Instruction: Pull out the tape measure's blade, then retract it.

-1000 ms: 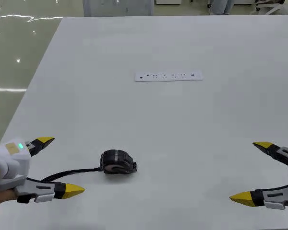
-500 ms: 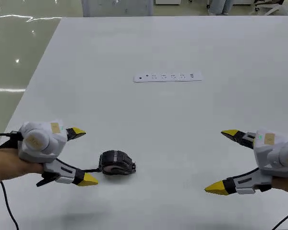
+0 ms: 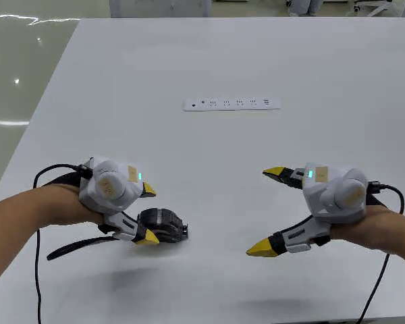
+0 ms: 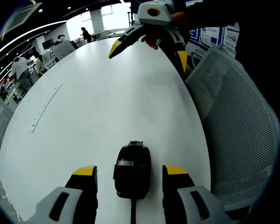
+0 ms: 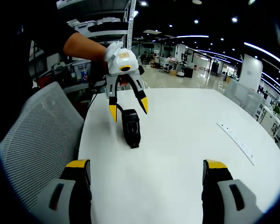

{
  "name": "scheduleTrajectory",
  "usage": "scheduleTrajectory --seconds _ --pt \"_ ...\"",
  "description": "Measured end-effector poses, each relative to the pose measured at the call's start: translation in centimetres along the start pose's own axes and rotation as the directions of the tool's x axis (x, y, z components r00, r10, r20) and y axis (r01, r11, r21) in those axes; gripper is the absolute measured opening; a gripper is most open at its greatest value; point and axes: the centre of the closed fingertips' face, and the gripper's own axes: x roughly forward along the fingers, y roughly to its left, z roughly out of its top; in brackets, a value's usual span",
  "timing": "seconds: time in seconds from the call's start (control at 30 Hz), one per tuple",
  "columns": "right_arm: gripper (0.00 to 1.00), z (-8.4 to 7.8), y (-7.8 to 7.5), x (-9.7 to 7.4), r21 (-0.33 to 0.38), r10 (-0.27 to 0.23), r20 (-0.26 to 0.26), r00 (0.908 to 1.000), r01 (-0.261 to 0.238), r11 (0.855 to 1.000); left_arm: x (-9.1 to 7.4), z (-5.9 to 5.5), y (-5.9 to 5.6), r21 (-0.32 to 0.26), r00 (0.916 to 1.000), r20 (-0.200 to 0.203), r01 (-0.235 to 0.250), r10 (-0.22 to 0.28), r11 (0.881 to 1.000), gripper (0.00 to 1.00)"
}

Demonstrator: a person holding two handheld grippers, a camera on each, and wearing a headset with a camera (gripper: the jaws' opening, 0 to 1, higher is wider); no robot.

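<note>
- The tape measure [image 3: 163, 225] lies on the white table [image 3: 209, 54], in the lower left of the head view. Its case is black, and a dark strap [image 3: 74, 246] trails from it toward the left edge of the frame.
- My left gripper [image 3: 148, 213] is at the tape measure with its jaws apart, one yellow tip on each side of the case.
- In the left gripper view the case sits at the bottom centre between my two tips. A thin strip of table shows on either side of it, so I am around it and not clamped on it.
- My left hand [image 3: 88, 202] wraps the white body of that gripper. My forearm comes in from the left edge of the head view, low over the table, and a black cable [image 3: 37, 270] loops beside it.
- My right gripper [image 3: 266, 210] is in the lower right of the head view, jaws spread wide over bare table. Its tips point left toward the tape measure and are well apart from it.
- My right hand [image 3: 371, 226] holds that gripper from the right edge of the frame, with the wrist just above the table.
- In the right gripper view my left gripper hangs in the upper left of centre, tips pointing down over the black case.
- A white power strip [image 3: 232, 104] lies in the upper middle of the head view, well apart from both grippers.
- A grey mesh chair back [image 4: 238, 116] shows on the right side of the left gripper view, beside the table edge.
</note>
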Motion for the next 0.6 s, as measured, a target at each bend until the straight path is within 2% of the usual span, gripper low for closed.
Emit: scheduleTrajectory --seconds 0.1,0.17,0.23,0.37,0.6 --pt "0.92 0.4 0.3 1.3 -0.024 0.03 -0.003 0.9995 -0.03 0.999 0.7 0.1 -0.1 0.006 0.9998 -0.007 0.019 -0.019 1.0 0.46" --pt "0.9 0.4 0.5 2.2 -0.039 0.049 -0.013 0.9987 -0.05 0.998 0.8 0.0 0.1 0.014 0.9994 -0.028 0.022 -0.022 1.0 0.36" --pt "0.87 0.6 0.7 3.1 -0.046 0.068 -0.015 0.9976 -0.069 0.997 1.1 -0.1 0.1 0.009 0.9989 -0.033 0.034 -0.034 0.999 0.3" --pt "0.82 0.6 1.1 4.6 -0.056 0.098 -0.032 0.9947 -0.1 0.993 1.3 -0.2 -0.2 0.017 0.9979 -0.05 0.042 -0.041 0.999 0.3" --pt "0.68 0.5 1.6 7.2 -0.089 0.136 -0.058 0.989 -0.141 0.986 1.5 -0.4 -0.3 0.051 0.9938 -0.109 0.029 -0.024 0.998 0.29"
